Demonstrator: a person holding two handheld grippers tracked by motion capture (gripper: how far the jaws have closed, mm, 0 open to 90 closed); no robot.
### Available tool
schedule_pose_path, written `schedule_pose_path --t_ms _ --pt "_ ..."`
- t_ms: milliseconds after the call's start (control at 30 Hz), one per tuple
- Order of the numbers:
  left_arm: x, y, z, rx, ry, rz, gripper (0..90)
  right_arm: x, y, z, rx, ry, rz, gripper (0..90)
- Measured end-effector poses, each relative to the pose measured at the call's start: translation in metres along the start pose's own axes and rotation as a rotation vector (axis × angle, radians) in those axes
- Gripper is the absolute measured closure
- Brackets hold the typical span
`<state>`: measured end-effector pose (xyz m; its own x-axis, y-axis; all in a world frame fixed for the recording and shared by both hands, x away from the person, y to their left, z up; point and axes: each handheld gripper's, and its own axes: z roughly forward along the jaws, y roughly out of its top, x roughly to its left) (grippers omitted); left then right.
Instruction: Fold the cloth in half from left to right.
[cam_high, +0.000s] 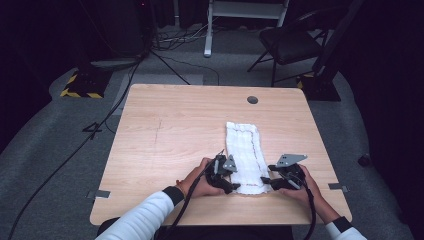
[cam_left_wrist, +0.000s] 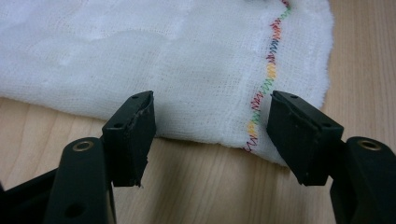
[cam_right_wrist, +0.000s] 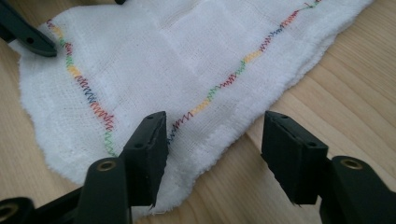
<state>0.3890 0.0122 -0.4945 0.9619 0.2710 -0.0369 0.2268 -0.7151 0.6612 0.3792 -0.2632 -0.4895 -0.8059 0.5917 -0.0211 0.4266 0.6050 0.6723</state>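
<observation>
Over on the left, the left gripper is down low at the near-left corner of the cloth, which lies as a long folded strip on the worktop, running away from the person, right of centre. In the left gripper view the jaws stand wide apart with nothing between them, bracketing the hem of the cloth where the coloured zigzag stitching runs down to the edge. The pads are clear of the fabric; no pinch yet.

Moving across, the cloth lies flat and looks already doubled over, its near end rounded and a touch frayed.

Now the right side: the right gripper sits at the near-right corner, and it is spread wide too. In the right gripper view one jaw rides over the corner of the cloth, just beside the stitching, while the other hangs over bare wood. Nothing is clamped. The tip of the left gripper peeks in at the far corner.

So this reads as the approach to a two-corner grab, probably for another fold. Next move, by my reckoning: both grippers need to drop so one pad slips under the edge, then close on all layers together. Catch only the top layer and the fold will come apart.
</observation>
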Motion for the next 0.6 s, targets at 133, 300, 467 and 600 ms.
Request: schedule_pose_path --t_ms 133,300,467,600 --pt "0.009 -0.005 -0.009 0.03 0.023 -0.022 32.6 -0.004 0.009 0.01 -0.005 0.021 0.01 38.1" --pt "0.025 -0.017 -0.021 0.039 0.045 -0.066 31.8 -0.006 0.025 0.025 -0.007 0.036 0.002 37.7" --pt "0.031 -0.027 -0.03 0.042 0.065 -0.09 32.3 -0.001 0.041 0.038 -0.01 0.014 -0.042 41.0" --pt "0.022 -0.026 -0.033 0.062 0.077 -0.114 40.6 0.004 0.046 0.041 -0.006 -0.015 -0.053 43.4"
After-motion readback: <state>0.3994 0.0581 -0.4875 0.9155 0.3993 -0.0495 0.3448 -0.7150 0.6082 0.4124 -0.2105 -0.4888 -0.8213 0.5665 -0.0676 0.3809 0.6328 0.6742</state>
